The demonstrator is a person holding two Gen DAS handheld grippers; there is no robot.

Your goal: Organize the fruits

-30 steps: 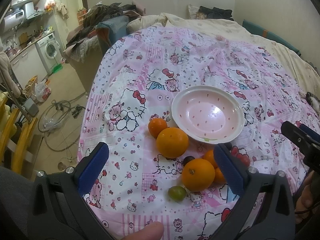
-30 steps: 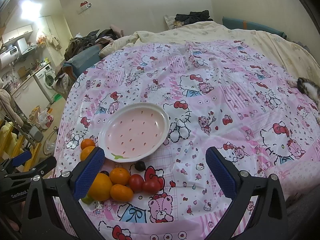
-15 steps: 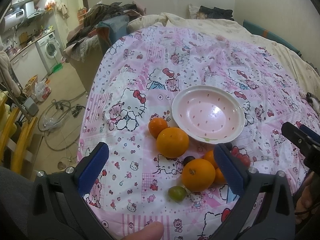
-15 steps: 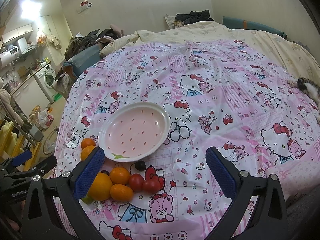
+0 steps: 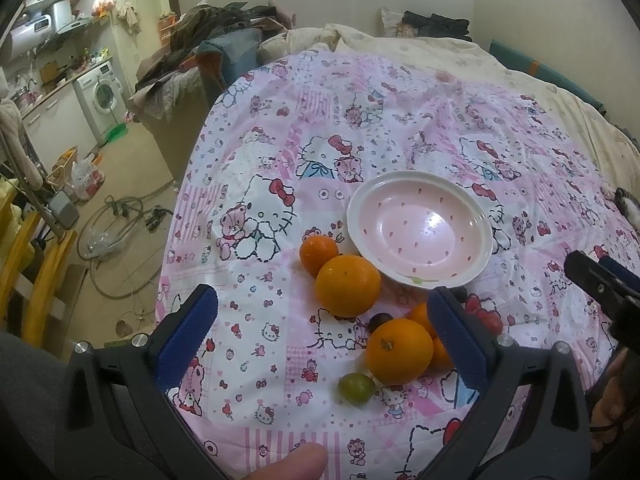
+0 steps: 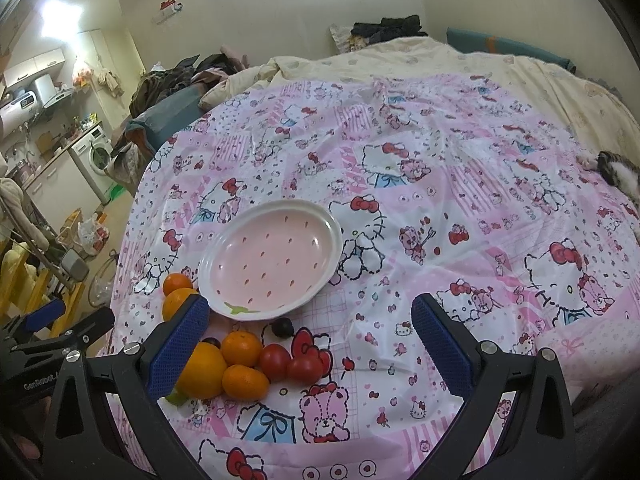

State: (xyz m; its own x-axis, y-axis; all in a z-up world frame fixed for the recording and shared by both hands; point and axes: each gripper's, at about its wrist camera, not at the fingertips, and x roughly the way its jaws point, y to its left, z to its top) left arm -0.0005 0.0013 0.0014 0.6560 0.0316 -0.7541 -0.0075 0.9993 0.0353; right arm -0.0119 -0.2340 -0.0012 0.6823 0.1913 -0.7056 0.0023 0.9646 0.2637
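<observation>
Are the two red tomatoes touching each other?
Touching. In the right wrist view, the left tomato and the right tomato press side to side, with no cloth showing between them.

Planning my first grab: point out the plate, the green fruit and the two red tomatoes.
plate [image 5: 478,236], left wrist view, right rim.
green fruit [image 5: 356,388], left wrist view, its middle.
red tomatoes [image 6: 274,361], right wrist view, middle of the left one.
</observation>
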